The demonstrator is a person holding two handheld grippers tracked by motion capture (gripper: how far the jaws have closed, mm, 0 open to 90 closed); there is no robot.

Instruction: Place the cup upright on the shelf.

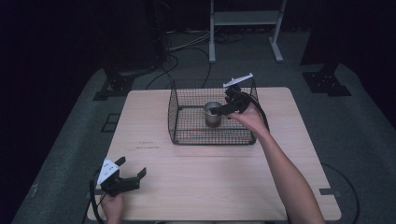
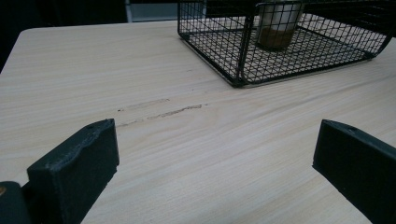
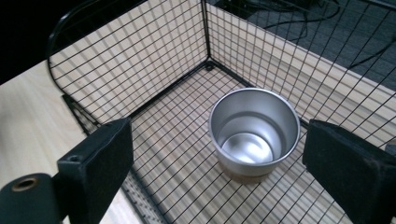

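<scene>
Dark flooring surrounded the wooden table (image 1: 210,182), where a wire basket (image 1: 187,135) held a steel cup (image 3: 254,133). It looked light, rigid, slippery, best pinched at the rim. Both the left gripper (image 1: 128,179) and right gripper (image 3: 217,172) had jaws apart, empty.

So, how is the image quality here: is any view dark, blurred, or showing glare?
High view: dim, surroundings nearly black, table lit, detail coarse. Left gripper view: sharp wood grain, the wire basket clear, the nearest jaws soft. Right gripper view: bright reflection inside the metal cup, mesh sharp, jaws slightly blurred.

L gripper (image 1: 131,173) & R gripper (image 1: 216,111) both spread wide.
</scene>
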